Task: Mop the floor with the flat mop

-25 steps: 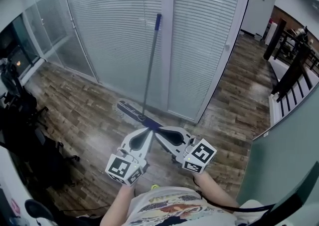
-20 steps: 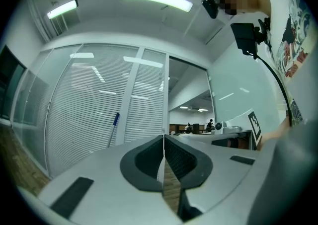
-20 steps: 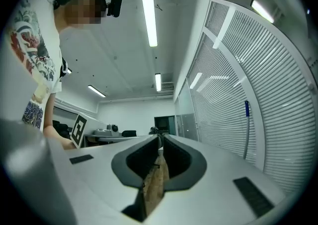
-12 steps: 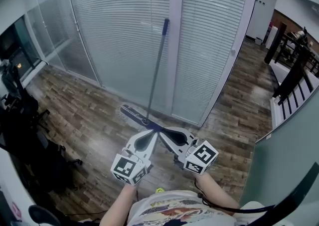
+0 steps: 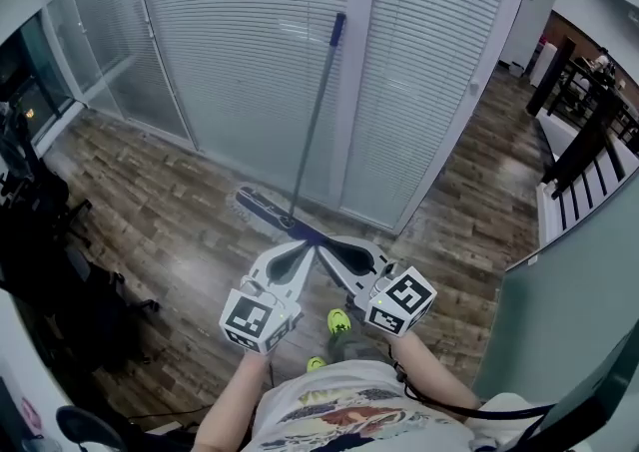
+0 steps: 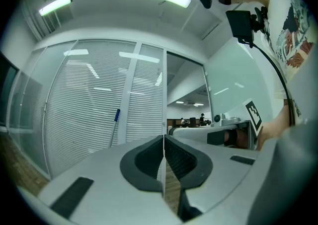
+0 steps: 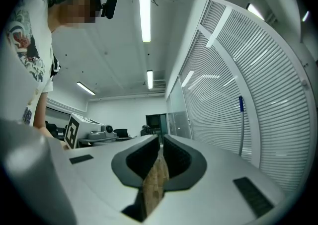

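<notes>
Count: I see one flat mop [image 5: 313, 131] and two grippers (one in each hand).
Axis: the mop's long pole rises steeply from the head [image 5: 262, 211] and tilts toward the white post [image 5: 354, 91] of the blinds wall.
Look: grey pole, blue top end, dark blue flat head.
Place: the head lies on the wooden floor [image 5: 170, 230], at the foot of the wall and just beyond both grippers' tips.
Fingers: the left gripper [image 5: 303, 248] and the right gripper [image 5: 322, 250] are fully closed, with nothing between them.

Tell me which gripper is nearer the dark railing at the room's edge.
Right. The right gripper is on the side of the person towards the railing. The left gripper is just beside it, on the side away from the railing.
</notes>
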### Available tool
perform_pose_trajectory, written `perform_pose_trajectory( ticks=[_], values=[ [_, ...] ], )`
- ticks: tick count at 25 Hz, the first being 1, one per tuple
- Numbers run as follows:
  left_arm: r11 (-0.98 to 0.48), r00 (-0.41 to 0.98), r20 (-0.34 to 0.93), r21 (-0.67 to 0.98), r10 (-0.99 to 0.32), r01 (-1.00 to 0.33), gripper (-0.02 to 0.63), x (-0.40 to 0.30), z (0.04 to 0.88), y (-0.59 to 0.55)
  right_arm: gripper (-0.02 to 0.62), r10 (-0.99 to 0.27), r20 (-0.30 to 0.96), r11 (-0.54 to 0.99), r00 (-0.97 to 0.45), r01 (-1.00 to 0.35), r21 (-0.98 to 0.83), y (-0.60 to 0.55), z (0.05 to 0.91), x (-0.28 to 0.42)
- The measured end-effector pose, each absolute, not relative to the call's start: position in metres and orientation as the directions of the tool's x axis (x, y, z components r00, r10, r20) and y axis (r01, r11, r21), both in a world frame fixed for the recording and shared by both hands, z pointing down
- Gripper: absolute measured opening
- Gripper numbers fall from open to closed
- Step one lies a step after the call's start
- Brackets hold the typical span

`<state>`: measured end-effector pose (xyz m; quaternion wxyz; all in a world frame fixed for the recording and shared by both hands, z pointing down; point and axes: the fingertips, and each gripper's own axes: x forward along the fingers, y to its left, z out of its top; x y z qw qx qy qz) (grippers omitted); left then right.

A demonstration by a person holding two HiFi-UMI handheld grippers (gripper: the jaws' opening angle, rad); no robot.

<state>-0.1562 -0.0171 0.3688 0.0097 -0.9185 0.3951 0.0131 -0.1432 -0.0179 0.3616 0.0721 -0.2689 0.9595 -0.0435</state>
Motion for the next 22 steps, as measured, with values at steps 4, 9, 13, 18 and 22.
perform_pose_trajectory(
  ticks=[4, 9, 13, 18, 22],
  values=[
    [-0.676, 0.675, -0.032, 0.005, -0.737, -0.737, 0.015, -0.161, 0.37, -0.029, 0.04, -0.513, -0.118, 0.857, -0.85, -0.499, -0.13, -0.029, 0.363, -0.148],
    [-0.643, 0.643, -0.021, 0.024, -0.766, -0.766, 0.015, -0.171, 0.373, -0.055, 0.04, -0.491, -0.119, 0.869, -0.863, -0.477, -0.131, -0.055, 0.364, -0.157],
    [-0.636, 0.636, -0.012, 0.004, -0.772, -0.772, 0.015, -0.172, 0.374, -0.084, 0.04, -0.484, -0.132, 0.873, -0.865, -0.466, -0.146, -0.085, 0.365, -0.157],
    [-0.624, 0.624, 0.015, 0.005, -0.781, -0.781, 0.017, -0.161, 0.382, -0.128, 0.04, -0.484, -0.123, 0.871, -0.867, -0.464, -0.16, -0.129, 0.374, -0.147],
    [-0.62, 0.62, 0.026, 0.018, -0.784, -0.785, 0.017, -0.152, 0.382, -0.174, 0.04, -0.479, -0.117, 0.874, -0.87, -0.459, -0.16, -0.176, 0.374, -0.137]
  ],
)
